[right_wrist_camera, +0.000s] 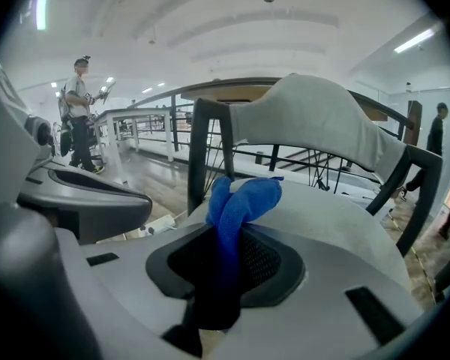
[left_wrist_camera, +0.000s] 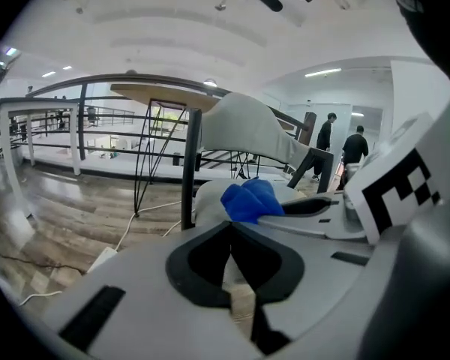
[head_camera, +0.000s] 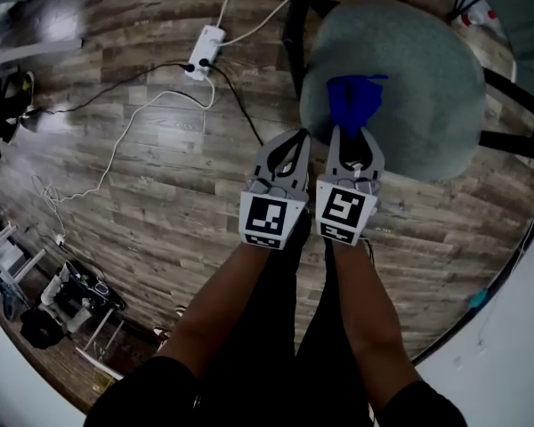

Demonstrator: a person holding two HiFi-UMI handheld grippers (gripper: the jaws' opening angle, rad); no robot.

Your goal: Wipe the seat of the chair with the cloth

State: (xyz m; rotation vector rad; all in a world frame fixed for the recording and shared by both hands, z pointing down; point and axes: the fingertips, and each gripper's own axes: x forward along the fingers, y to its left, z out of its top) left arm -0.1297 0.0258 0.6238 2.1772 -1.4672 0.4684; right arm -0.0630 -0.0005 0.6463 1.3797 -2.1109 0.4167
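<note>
Over the chair seat, the right claw grips the blue cloth while the left claw is clenched shut beside it.

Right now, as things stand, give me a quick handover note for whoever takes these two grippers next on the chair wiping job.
Right gripper: shut on the blue cloth, which bunches up ahead of its tips over the near edge of the chair seat.
Left gripper: shut with nothing in it, close beside the right one at the seat's near edge.
Done: the cloth is gripped and brought to the seat.
Left: wipe across the seat. Nothing shows whether any of it has been wiped yet, so cover all of it.
</note>
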